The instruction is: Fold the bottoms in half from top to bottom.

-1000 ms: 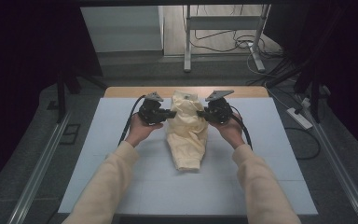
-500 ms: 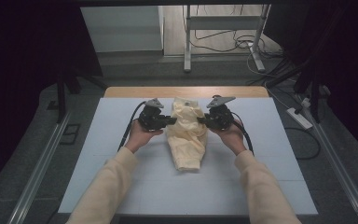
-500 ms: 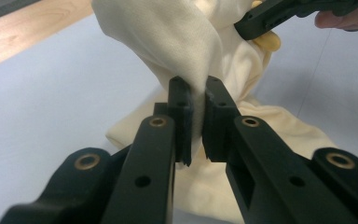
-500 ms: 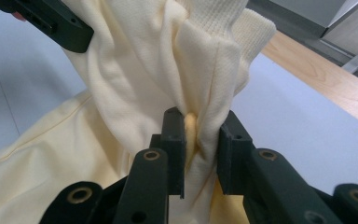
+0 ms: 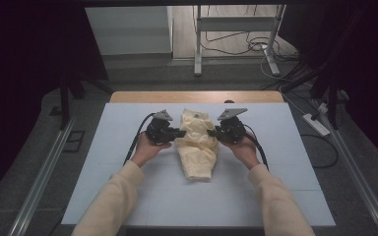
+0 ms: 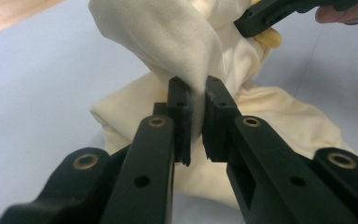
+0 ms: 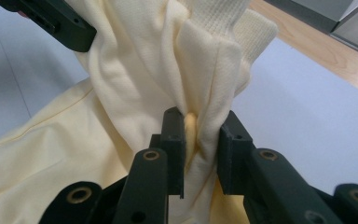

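Pale blue table mat (image 5: 128, 196), wooden table edge (image 5: 142, 96), floor cables (image 5: 248, 46).

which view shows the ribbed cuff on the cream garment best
The right gripper view: the ribbed cuff is close and sharp above the right gripper. The high view shows the whole garment, with no rib detail visible. The left gripper view shows smooth folds.

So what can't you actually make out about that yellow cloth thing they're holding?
- What garment it is: in the high view the pale yellow garment is bunched and too small to read.
- Its far side: in the left gripper view its own folds hide it.
- The fabric pinched in the right claw: the jaws cover it.
- The left claw grip: the pads hide the pinched edge.
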`<state>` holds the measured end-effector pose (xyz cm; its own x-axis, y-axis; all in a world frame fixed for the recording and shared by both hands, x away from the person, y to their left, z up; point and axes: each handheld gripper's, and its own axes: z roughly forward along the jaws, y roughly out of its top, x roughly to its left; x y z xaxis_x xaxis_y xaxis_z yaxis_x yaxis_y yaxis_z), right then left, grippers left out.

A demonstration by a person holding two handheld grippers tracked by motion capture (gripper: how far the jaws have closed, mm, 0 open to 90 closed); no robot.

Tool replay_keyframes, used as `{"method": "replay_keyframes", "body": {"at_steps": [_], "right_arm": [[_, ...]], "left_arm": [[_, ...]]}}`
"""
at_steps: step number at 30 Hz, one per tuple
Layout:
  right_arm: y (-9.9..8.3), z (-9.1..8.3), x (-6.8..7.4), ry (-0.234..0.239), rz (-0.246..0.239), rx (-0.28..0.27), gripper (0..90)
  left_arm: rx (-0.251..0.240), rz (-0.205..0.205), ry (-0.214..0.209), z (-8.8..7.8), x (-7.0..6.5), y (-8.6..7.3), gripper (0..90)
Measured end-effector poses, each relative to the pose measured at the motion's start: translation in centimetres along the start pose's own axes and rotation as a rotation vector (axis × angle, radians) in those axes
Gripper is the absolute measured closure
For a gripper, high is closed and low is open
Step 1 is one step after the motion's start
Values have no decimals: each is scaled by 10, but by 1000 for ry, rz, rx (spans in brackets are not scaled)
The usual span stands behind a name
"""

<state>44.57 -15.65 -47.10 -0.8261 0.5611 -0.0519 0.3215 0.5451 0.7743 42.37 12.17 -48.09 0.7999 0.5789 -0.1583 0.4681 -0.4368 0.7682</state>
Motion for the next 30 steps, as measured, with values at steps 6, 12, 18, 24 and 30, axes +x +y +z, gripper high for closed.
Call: {"method": "replay_keyframes", "body": {"at_steps": [6, 12, 18, 24, 30], "right_arm": [[-9, 5, 5, 12, -2, 14, 742], [-15, 7, 8, 22, 0, 11, 741], [-17, 3, 11, 13, -20, 10, 740], [-20, -3, 15, 2, -35, 1, 729], [-27, -5, 18, 13, -34, 0, 688]], "left_arm": [[9, -4, -10, 4, -3, -11, 822], [11, -10, -16, 6, -4, -18, 820], [15, 8, -14, 6, -11, -19, 816], [25, 27, -13, 6, -17, -20, 807], [23, 4, -27, 6, -18, -25, 776]]}}
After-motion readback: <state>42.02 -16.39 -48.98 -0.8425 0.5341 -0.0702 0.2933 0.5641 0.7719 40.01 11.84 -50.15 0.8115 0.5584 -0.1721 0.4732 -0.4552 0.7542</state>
